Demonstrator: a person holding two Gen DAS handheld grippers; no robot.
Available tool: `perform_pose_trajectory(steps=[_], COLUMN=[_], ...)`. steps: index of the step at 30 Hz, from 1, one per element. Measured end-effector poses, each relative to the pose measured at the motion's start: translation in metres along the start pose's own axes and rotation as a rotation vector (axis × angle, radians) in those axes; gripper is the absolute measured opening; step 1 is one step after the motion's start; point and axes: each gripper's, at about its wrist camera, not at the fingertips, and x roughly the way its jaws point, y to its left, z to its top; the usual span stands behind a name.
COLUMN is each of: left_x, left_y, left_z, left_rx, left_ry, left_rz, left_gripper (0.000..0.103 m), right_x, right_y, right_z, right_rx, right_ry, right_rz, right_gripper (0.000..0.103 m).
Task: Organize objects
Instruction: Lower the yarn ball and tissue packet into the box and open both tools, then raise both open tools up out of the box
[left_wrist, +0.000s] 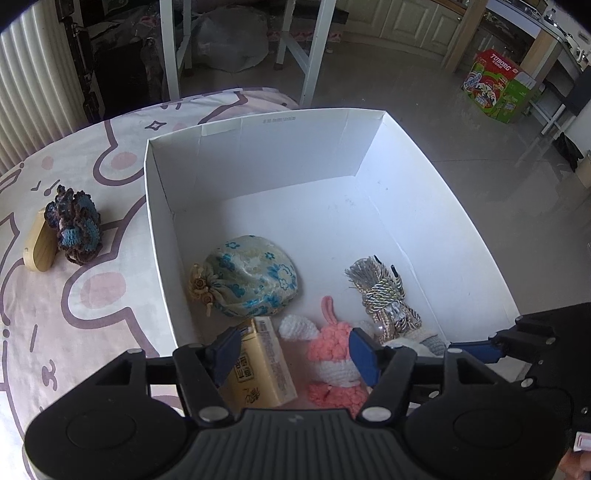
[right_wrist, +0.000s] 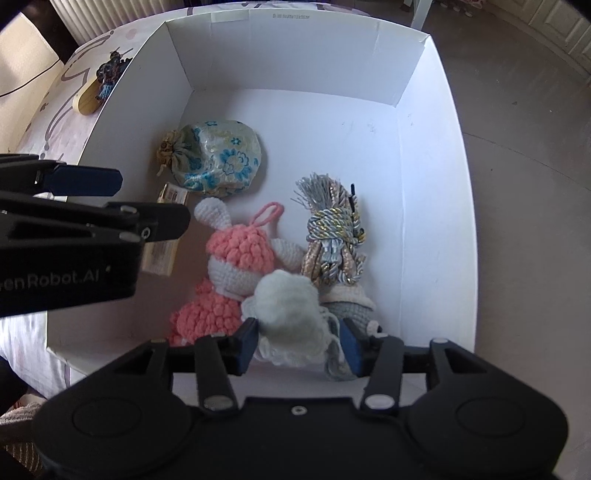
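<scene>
A white cardboard box sits on the patterned table. Inside lie a blue floral pouch, a pink and white crochet doll, a bundle of silver-gold cord and a yellow carton. My left gripper is open above the carton and doll, holding nothing. My right gripper has its jaws around a white knitted toy at the box's near end. The left gripper also shows in the right wrist view.
Outside the box on the table lie a dark blue-brown crochet piece and a wooden block. The far half of the box floor is bare. A green Tuborg carton stands on the floor beyond.
</scene>
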Motion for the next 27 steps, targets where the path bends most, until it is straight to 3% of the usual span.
perform_pose_trajectory(steps=[27], left_x=[-0.007], left_y=[-0.003], left_z=[-0.001], left_rx=[0.067], left_ry=[0.003], left_rz=[0.013], left_gripper=[0.066], right_x=[-0.026], right_y=[-0.009], right_z=[-0.001], right_rx=[0.034], right_ry=[-0.069], right_rz=[0.014], right_gripper=[0.042])
